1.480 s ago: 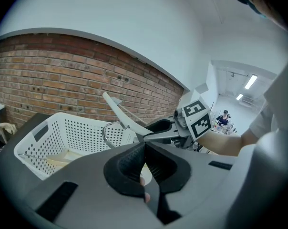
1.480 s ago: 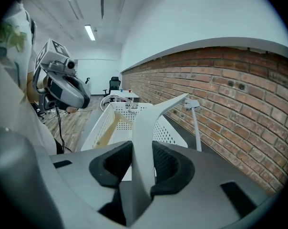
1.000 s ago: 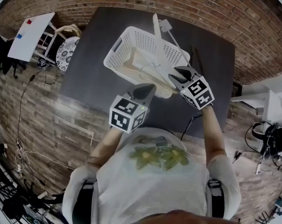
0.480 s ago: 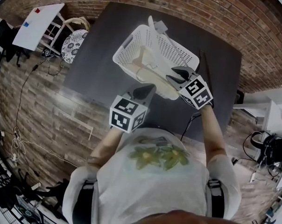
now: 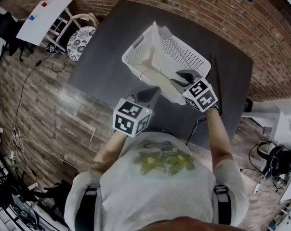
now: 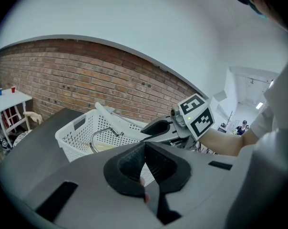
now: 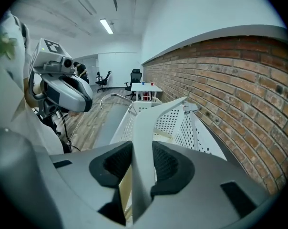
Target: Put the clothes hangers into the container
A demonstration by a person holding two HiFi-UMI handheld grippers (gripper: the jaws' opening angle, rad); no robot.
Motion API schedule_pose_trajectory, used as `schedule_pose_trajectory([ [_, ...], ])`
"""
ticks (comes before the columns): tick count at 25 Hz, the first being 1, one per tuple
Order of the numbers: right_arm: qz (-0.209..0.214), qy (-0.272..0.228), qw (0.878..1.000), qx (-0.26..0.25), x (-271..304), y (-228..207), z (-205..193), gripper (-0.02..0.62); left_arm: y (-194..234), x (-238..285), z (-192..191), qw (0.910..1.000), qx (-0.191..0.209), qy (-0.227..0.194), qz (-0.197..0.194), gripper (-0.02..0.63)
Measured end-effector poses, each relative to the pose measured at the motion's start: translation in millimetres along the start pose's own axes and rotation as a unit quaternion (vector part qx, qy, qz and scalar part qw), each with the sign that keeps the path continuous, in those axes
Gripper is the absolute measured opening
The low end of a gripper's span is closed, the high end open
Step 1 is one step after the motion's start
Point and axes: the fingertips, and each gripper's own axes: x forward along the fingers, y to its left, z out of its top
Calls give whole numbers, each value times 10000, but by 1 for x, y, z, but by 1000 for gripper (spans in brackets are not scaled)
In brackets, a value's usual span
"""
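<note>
A white perforated basket (image 5: 184, 57) stands on the dark table (image 5: 102, 61). My right gripper (image 5: 181, 76) is at the basket's near right corner, shut on one arm of a white clothes hanger (image 7: 153, 123). The hanger reaches over the rim into the basket (image 7: 182, 123), and its metal hook (image 6: 103, 132) sits above the inside. A cream hanger (image 5: 149, 60) lies in the basket. My left gripper (image 5: 152, 89) hovers just short of the basket's near wall (image 6: 77, 132). Its pads meet with nothing between them.
A long dark bar (image 5: 216, 85) lies on the table to the right of the basket. On the floor at the upper left stand a white side table (image 5: 44, 16) and a patterned chair (image 5: 83, 35). Cables run across the wooden floor on the left.
The white hanger has tipped lower and further into the basket with my right gripper. Both grippers have edged towards the basket. The head view has shifted slightly.
</note>
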Motion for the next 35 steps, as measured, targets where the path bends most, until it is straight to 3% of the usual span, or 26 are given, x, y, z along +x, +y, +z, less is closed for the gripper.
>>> schedule_pose_trajectory([
  [23,354,555,9974,306,9,7,-12,144,9,6,1,9998,-132,41,110,29],
  [35,525,1074,9914,528,27,4,-14,146,11,5,-3,9997,-160,73,148,29],
])
